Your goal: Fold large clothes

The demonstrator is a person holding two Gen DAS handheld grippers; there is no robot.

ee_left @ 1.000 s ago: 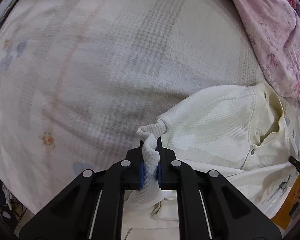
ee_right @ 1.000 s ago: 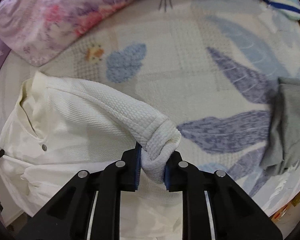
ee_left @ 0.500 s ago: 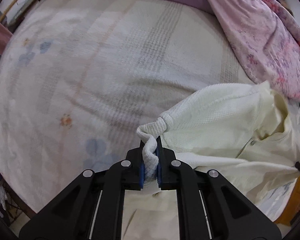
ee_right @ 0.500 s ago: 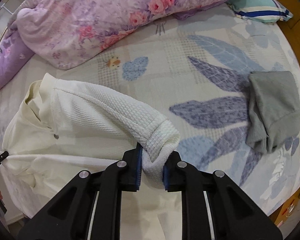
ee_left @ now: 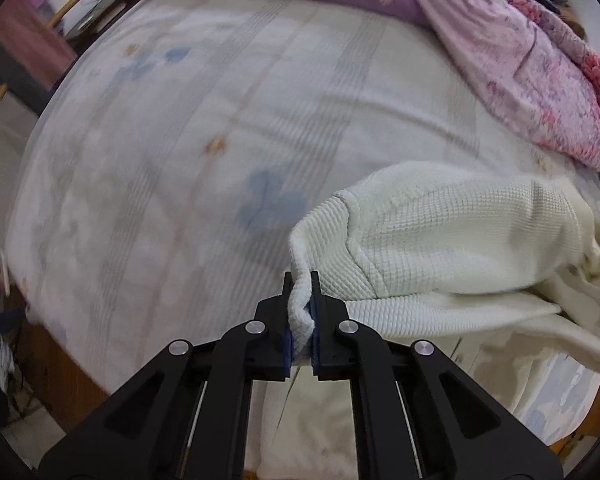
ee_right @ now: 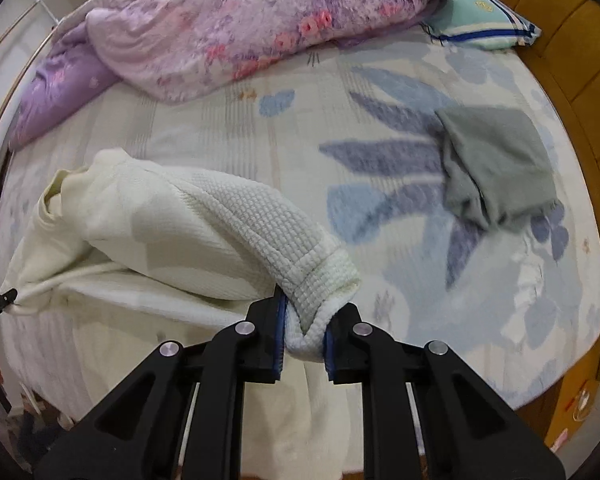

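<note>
Bed point(ee_right: 480, 272): wide, soft support beneath everything.
Sweater point(ee_right: 204, 216): cream waffle knit, soft and floppy, fairly bulky; lifted above the bed, its body hanging down.
Grip points: the thick ribbed cuffs, which should resist slipping.
Left tongs point(ee_left: 301, 316): clamped on one cuff.
Right tongs point(ee_right: 304, 332): clamped on the other cuff.

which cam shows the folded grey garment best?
Right wrist. The folded grey garment lies in full view on the bedsheet, to the right of the cream waffle-knit top. The left wrist view does not show it at all, only the top and the floral quilt.
</note>
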